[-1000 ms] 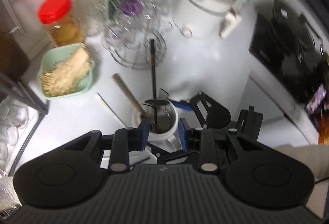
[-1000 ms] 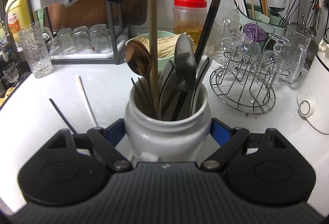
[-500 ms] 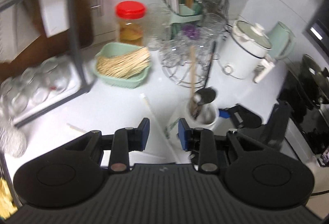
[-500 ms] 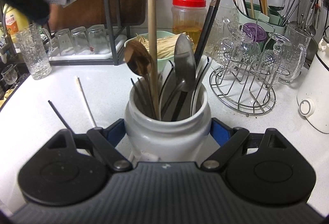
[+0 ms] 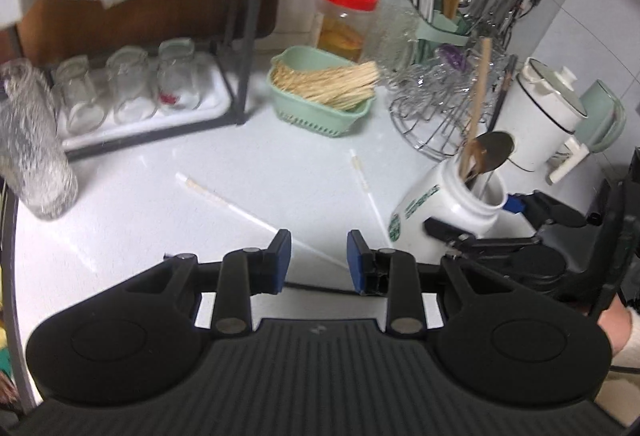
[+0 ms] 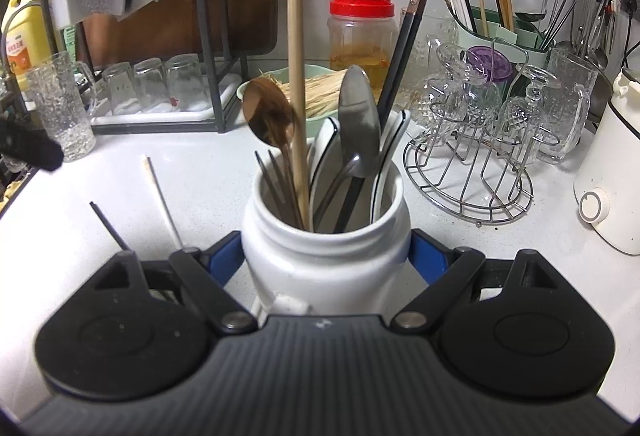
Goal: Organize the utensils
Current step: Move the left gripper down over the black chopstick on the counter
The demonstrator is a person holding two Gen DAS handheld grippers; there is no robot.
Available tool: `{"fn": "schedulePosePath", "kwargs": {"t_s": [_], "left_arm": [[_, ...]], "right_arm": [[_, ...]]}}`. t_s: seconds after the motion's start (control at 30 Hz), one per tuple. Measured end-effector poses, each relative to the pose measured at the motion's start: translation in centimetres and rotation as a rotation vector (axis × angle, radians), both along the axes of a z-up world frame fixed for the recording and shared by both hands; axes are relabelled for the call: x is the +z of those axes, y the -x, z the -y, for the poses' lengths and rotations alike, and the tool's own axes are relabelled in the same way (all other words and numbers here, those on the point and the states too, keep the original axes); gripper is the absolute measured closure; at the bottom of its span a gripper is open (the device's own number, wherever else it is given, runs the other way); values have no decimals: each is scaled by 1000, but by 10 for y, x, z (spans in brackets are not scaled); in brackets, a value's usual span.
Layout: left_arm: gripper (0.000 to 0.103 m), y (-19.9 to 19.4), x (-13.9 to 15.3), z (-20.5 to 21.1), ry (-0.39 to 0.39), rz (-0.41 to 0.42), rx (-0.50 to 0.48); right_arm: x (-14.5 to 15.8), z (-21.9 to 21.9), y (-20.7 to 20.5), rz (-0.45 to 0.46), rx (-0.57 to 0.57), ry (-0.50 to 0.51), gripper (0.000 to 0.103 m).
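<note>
Our left hand-held gripper (image 5: 316, 256), released and empty, hangs over the white chopstick (image 5: 256, 216) lying aslant on the table (image 5: 160, 204) (right one clenched on the utensil jar (image 6: 326, 256)).

the left gripper (image 5: 316, 260), its jaws apart and empty, has swung away from above the jar (image 5: 444, 212) and dropped low over the desk (image 5: 240, 176), now facing two loose white chopsticks (image 5: 224, 202) left of the jar.
</note>
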State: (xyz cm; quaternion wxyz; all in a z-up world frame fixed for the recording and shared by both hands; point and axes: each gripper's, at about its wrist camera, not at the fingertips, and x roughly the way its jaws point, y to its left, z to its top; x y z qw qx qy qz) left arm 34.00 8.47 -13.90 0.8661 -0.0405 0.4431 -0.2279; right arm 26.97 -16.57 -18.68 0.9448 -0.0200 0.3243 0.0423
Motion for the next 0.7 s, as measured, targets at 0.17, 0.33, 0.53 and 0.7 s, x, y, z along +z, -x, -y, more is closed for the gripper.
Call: {"fn": "schedulePosePath", "kwargs": {"t_s": [0.17,0.33,0.53,0.7], "left_arm": [[65,7,-26,-6,17,-30,15],[64,10,-49,-8,3,-51,-13],[63,-7,-63,-1,-130,-1,-152],[63,-21,-73,12,-260,78,-345]], "right_arm": [[0,-1,2,5,-11,-1,13],[0,0,4,14,-27,-3,13],[1,5,4,6,-42,-10,13],[2,10,3,-2,-67,-13,13]]}}
